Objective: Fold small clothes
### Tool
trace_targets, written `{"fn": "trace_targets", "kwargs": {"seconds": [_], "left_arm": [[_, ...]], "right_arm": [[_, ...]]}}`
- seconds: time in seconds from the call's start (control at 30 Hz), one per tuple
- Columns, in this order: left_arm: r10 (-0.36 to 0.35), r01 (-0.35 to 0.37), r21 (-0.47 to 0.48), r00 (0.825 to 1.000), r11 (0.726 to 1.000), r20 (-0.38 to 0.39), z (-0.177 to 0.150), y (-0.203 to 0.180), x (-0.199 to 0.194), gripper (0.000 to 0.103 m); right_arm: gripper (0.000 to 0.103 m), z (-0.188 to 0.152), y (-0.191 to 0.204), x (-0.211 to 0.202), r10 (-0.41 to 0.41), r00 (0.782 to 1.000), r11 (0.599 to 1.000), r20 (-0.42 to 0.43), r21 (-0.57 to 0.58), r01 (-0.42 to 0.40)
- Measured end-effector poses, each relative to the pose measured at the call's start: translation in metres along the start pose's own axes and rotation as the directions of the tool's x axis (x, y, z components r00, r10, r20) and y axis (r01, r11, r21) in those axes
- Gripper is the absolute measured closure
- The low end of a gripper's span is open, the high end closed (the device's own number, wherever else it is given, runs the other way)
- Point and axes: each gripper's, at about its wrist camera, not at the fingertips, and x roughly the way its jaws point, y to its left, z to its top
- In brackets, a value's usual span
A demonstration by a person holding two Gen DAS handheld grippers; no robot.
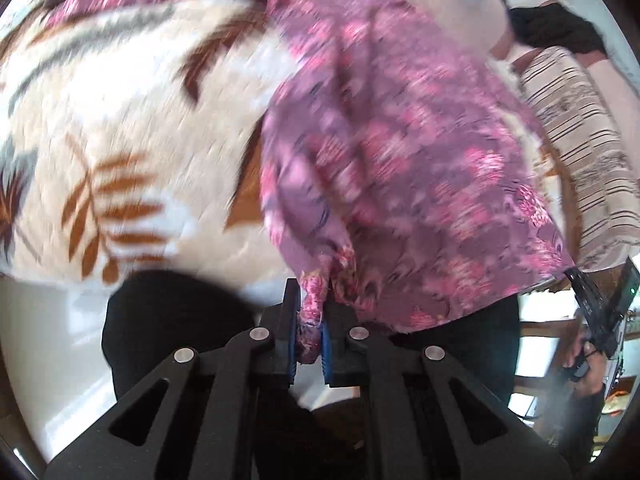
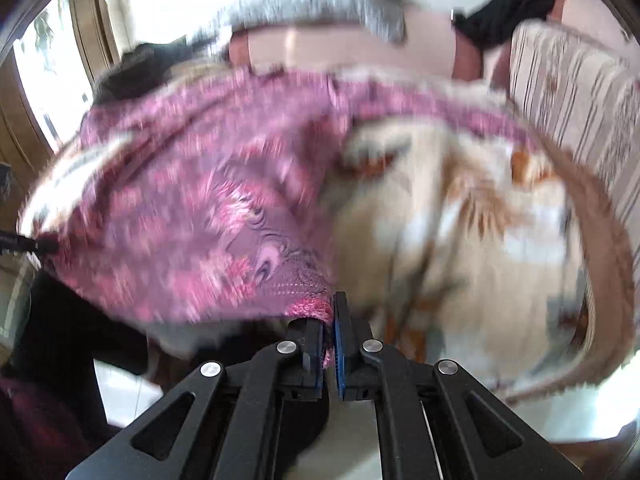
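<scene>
Pinching a bunched corner of the pink and purple flowered garment [image 1: 400, 152], the left gripper [image 1: 309, 336] has its two blue-padded jaws pressed against the cloth, which fills the narrow gap between them. From that pinch the garment rises ahead of the jaws and spreads up and to the right, hanging above a cream blanket [image 1: 120, 128] patterned with brown leaves that lies ahead and to the left. A striped cushion [image 1: 580, 140] sits far off to the right of the jaws, and the other gripper's black tip shows at the garment's far right edge. The right gripper [image 2: 329, 344] likewise has its jaws closed on a corner of the same garment [image 2: 192, 208], a small pink fold squeezed between the pads. Here the cloth stretches away ahead and to the left of the jaws, while the blanket [image 2: 480, 240] lies ahead and to the right. Both views are blurred, so finer folds cannot be made out.
</scene>
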Motion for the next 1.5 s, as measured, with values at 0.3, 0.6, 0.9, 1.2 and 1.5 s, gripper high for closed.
{"fn": "trace_targets", "kwargs": {"seconds": [0.3,0.6,0.9,1.2,1.5], "left_arm": [[-0.089,0.088,0.029,0.996,0.996,0.020,0.001,0.019,-0.017,0.094],[-0.068,0.078,-0.053,0.983,0.996,0.168,0.077,0.031,-0.048,0.066],[-0.002,0.017,-0.205,0.997,0.979,0.071,0.181,0.053,0.021,0.053],[-0.013,0.039,-0.295,0.996,0.955,0.090,0.240,0.054,0.047,0.053],[0.217,-0.136,-0.327,0.950,0.935,0.226,0.283,0.066,0.021,0.103]], "right_arm": [[0.094,-0.019,-0.024,0.009,0.125,0.985,0.987,-0.119,0.116,-0.111],[0.087,0.078,-0.051,0.068,0.196,0.979,0.906,0.048,0.372,-0.200],[0.073,0.147,-0.061,0.152,0.151,0.988,0.859,0.023,0.491,-0.143],[0.080,0.178,-0.017,0.179,0.098,0.995,0.960,-0.009,0.263,-0.092],[0.098,0.189,-0.069,0.148,0.050,0.990,0.922,0.133,0.374,-0.097]]}}
